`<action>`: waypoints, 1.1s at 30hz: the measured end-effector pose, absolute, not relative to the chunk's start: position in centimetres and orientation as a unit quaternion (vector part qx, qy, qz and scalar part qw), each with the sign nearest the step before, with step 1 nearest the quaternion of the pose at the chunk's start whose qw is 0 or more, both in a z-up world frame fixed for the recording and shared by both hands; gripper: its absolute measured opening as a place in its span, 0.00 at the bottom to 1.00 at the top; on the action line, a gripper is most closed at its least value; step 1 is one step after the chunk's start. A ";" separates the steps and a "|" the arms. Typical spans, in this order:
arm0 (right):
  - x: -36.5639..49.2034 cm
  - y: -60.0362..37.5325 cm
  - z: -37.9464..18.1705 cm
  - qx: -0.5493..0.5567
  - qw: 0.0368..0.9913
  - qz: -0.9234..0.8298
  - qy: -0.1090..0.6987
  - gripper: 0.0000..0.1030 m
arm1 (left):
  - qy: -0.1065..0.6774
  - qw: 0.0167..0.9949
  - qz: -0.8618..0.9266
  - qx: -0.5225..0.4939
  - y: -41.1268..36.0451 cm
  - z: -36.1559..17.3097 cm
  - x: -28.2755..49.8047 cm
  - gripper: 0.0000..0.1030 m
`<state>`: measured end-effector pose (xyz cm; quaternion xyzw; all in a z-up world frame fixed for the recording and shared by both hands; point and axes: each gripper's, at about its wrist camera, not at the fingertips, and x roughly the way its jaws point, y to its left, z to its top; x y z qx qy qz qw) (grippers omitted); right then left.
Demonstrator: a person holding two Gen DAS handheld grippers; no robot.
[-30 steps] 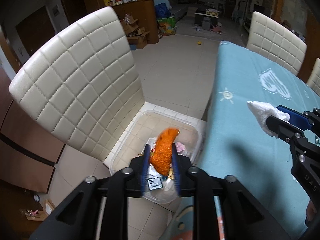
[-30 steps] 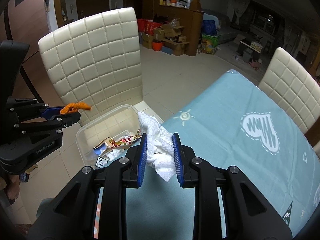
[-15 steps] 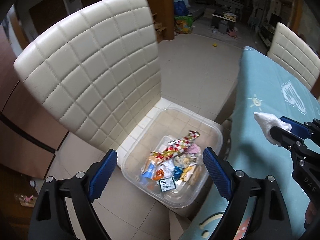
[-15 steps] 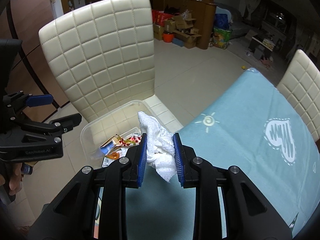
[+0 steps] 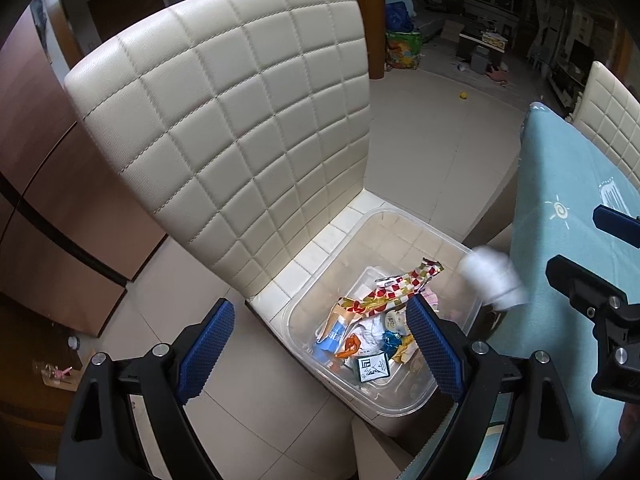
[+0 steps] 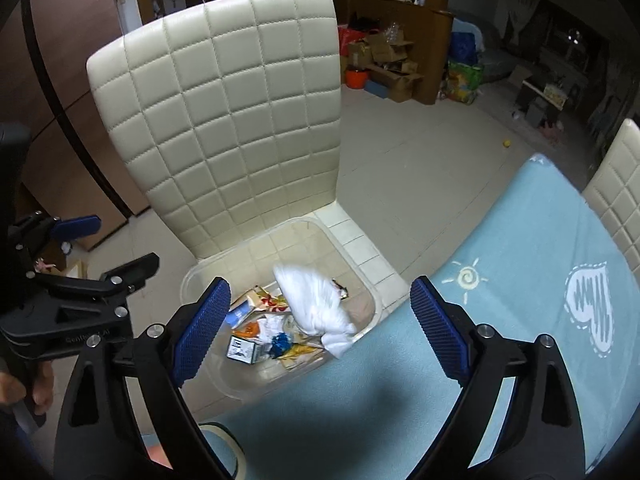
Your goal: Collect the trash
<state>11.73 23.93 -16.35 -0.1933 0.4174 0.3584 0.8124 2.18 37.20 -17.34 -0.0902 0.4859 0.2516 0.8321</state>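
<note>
A clear plastic bin [image 5: 404,398] [image 6: 196,280] sits on the cream chair seat and holds several wrappers, among them a red-checked wrapper [image 5: 396,288]. A crumpled white tissue [image 6: 316,304] [image 5: 494,278] is blurred in mid-air over the bin's table-side edge, free of both grippers. My left gripper [image 5: 318,346] is open and empty above the bin. My right gripper [image 6: 320,328] is open and empty, just above the tissue and the bin. The left gripper also shows at the left of the right wrist view [image 6: 106,244], and the right gripper at the right of the left wrist view [image 5: 592,246].
The cream quilted chair [image 5: 240,128] [image 6: 240,120] stands behind the bin. A table with a light blue cloth [image 5: 568,240] [image 6: 500,300] lies to the right, touching the bin's side. Another cream chair [image 6: 620,192] is at the far right. Boxes and clutter are on the far floor.
My right gripper has opened and let go of the white tissue, which is falling toward the bin. Before that my left gripper opened and dropped the orange piece into the bin.
</note>
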 end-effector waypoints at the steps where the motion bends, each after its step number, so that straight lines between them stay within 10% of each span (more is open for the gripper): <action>1: 11.8 23.8 -16.5 -0.192 0.812 0.356 0.421 0.86 | 0.485 0.832 0.253 -0.094 37.3 -17.3 2.1 0.83; 33: 5.6 -1.7 -4.7 -0.094 0.915 0.108 0.376 0.97 | 0.389 0.916 0.098 -0.032 16.3 -5.6 2.3 0.83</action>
